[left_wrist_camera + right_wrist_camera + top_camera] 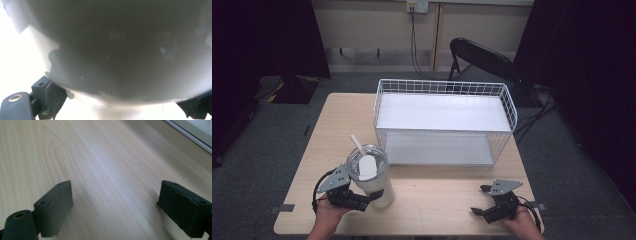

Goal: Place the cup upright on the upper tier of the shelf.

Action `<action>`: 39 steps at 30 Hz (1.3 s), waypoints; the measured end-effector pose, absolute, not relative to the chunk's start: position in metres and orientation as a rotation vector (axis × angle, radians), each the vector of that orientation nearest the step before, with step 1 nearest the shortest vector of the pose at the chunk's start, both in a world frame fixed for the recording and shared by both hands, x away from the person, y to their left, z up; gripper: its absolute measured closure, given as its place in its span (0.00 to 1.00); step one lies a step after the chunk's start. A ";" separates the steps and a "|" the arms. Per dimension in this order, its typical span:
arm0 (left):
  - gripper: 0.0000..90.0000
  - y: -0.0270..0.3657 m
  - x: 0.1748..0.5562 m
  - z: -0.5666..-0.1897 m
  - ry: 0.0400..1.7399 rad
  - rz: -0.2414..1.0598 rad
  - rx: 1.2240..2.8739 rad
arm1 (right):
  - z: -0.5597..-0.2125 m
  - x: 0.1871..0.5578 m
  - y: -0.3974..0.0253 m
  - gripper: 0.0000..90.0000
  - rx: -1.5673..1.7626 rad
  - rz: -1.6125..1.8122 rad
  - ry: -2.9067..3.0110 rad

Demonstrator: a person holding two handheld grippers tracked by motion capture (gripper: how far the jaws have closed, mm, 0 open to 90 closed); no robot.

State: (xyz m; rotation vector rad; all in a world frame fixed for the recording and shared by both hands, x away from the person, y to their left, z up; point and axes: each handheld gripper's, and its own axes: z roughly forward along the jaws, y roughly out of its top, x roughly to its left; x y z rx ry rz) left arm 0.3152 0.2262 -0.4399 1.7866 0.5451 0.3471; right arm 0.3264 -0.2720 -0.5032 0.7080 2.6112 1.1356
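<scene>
The left hand comes in from the near edge of the table and holds the left gripper level, its jaws pointing to the right and closed around the lower body of a cup. In the left gripper view the cup sits right against the camera as a blurred grey-white curve, with a black jaw pressing it at each bottom corner. The cup stands upright on the table, its clear lid on top and a white straw leaning up and away to the left.

The right hand rests at the near right corner of the table, holding the right gripper low over the wood with its jaws spread wide and nothing between them. In the right gripper view the right gripper looks along bare pale wood grain, one black jaw at each side.

Beyond both grippers, toward the far side of the table, stands a white wire rack with two shelves, well apart from the right gripper and near the cup. A strip of its white edge crosses the top right corner of the right gripper view.

The table stands on grey carpet. Behind it are a black folding chair, dark curtains on both sides, and a pale wall with a cable hanging down.
</scene>
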 end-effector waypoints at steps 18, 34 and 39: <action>0.11 0.220 0.340 -0.399 0.598 0.343 1.806 | -0.503 0.326 -0.272 0.13 0.708 1.136 2.611; 0.11 0.208 0.351 -0.360 0.564 0.321 1.851 | -0.503 0.326 -0.272 0.13 0.708 1.135 2.611; 0.11 0.206 0.354 -0.343 0.554 0.324 1.867 | -0.503 0.326 -0.272 0.13 0.710 1.135 2.610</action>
